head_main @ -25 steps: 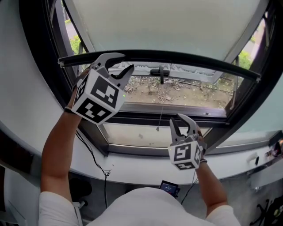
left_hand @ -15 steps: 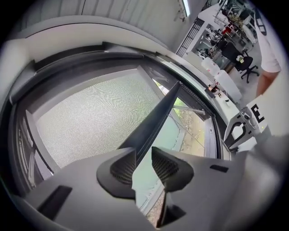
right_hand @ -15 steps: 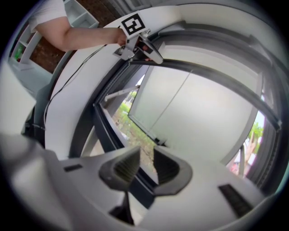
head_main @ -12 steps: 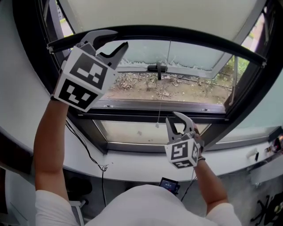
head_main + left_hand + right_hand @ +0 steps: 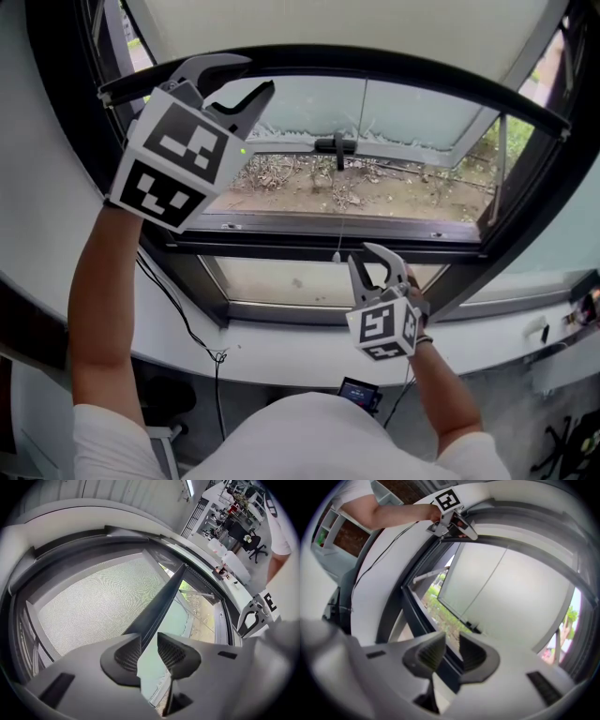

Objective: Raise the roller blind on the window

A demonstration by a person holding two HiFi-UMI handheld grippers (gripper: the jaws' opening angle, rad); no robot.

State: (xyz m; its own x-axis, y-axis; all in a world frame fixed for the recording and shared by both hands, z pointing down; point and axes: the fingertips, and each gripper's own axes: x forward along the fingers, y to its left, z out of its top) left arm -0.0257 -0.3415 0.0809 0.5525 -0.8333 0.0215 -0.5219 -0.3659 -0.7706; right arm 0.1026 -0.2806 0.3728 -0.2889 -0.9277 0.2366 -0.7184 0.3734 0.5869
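— Clamping your left gripper (image 5: 261, 75) on the bottom bar (image 5: 441, 80) looks deliberate: lifting there probably lets the roller blind (image 5: 328, 23) above that bar roll up.
— And your right gripper (image 5: 377, 267), well below the bar, hangs narrowly open, empty, near the cord (image 5: 349, 169).

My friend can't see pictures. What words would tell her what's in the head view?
The person's left gripper is clamped on the dark bottom bar of a pale roller blind, high in front of a window. The right gripper sits lower with its jaws apart, beside a thin hanging cord. Gravelly ground shows outside.
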